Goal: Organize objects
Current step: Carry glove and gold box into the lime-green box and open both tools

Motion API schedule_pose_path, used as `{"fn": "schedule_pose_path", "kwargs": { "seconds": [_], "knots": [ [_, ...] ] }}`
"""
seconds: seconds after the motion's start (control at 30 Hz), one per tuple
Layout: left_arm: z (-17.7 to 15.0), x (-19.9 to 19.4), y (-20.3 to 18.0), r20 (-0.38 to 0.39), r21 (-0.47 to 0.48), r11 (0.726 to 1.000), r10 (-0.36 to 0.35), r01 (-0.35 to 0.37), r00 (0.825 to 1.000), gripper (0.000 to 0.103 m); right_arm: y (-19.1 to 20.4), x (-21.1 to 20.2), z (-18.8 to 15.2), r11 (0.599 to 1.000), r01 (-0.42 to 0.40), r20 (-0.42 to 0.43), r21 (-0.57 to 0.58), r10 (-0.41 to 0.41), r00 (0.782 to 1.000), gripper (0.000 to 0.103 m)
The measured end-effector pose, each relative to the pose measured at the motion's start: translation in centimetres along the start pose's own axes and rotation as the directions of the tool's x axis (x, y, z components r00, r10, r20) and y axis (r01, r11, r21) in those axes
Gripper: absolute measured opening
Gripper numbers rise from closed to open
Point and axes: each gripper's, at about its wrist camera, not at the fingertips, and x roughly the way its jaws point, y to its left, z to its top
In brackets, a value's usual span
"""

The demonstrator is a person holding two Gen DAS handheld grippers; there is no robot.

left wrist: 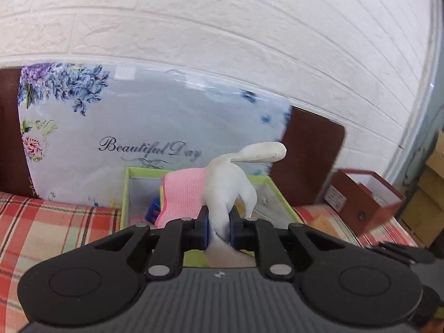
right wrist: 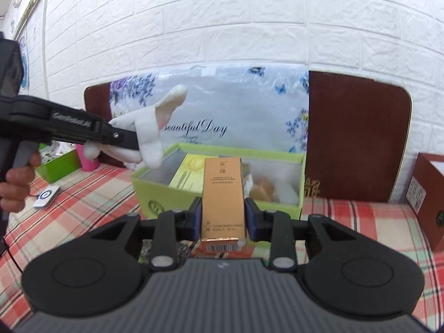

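Two things are held at once, one in each claw. A white glove [left wrist: 227, 186] with a pink knit cuff [left wrist: 183, 194] is pinched at its bunched middle between the blue pads of the left gripper [left wrist: 218, 229], whose jaws are pressed together on the cloth; its fingers stick up and droop past the tips, and the cuff hangs to the left of the jaws. From the right wrist camera the same glove [right wrist: 144, 136] shows hanging from the left gripper [right wrist: 138, 141] in the air, up and to the left of the green box [right wrist: 216, 194]. A tall orange carton [right wrist: 223, 197] stands upright between the pads of the right gripper [right wrist: 223, 216], clamped on both narrow sides, its lower end just behind the fingertips and its top rising in front of the green box. That box lies open on the plaid cloth [right wrist: 91, 194], with a yellow packet [right wrist: 188, 174] and other small items inside. Behind it leans a floral cushion [left wrist: 138, 127] against a brown headboard [right wrist: 358, 138]. A brown box [left wrist: 360, 197] sits off to the right. A hand [right wrist: 16, 183] grips the left gripper's handle.
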Motion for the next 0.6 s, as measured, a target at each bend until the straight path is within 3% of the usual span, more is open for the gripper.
{"fn": "schedule_pose_path", "kwargs": {
  "seconds": [0.23, 0.4, 0.43, 0.47, 0.5, 0.53, 0.6],
  "knots": [
    [1.6, 6.2, 4.1, -0.055, -0.047, 0.998, 0.045, -0.048, 0.997, 0.013, -1.7, 5.4, 1.8, 0.999, 0.035, -0.009, 0.019, -0.035, 0.999, 0.03],
    [0.9, 8.9, 5.3, -0.082, 0.0, 0.996, 0.087, -0.087, 0.993, 0.013, -2.2, 10.0, 1.8, 0.998, 0.038, -0.022, 0.05, -0.037, 0.999, 0.031],
    [0.6, 9.1, 5.5, -0.077, -0.002, 0.995, 0.098, -0.099, 0.992, 0.018, -2.2, 11.0, 1.6, 0.998, 0.033, -0.024, 0.056, -0.031, 0.999, 0.031],
    [0.4, 9.2, 5.8, -0.073, -0.011, 0.995, 0.1, -0.101, 0.992, 0.034, -2.2, 11.7, 1.3, 0.998, 0.027, -0.025, 0.056, -0.026, 0.999, 0.031],
    [0.2, 9.3, 6.1, -0.072, -0.028, 0.994, 0.1, -0.102, 0.992, 0.049, -2.1, 12.3, 1.0, 0.999, 0.021, -0.026, 0.045, -0.02, 0.999, 0.048],
    [-0.1, 9.0, 6.2, -0.067, -0.044, 0.993, 0.111, -0.114, 0.992, 0.075, -1.8, 12.6, 0.8, 0.999, 0.024, -0.027, 0.027, -0.023, 0.999, 0.072],
    [-0.7, 7.7, 6.1, -0.014, -0.053, 0.995, 0.086, -0.087, 0.996, 0.076, -1.3, 12.1, 0.2, 0.999, 0.05, 0.009, -0.002, -0.05, 0.999, 0.09]
  ]
}}
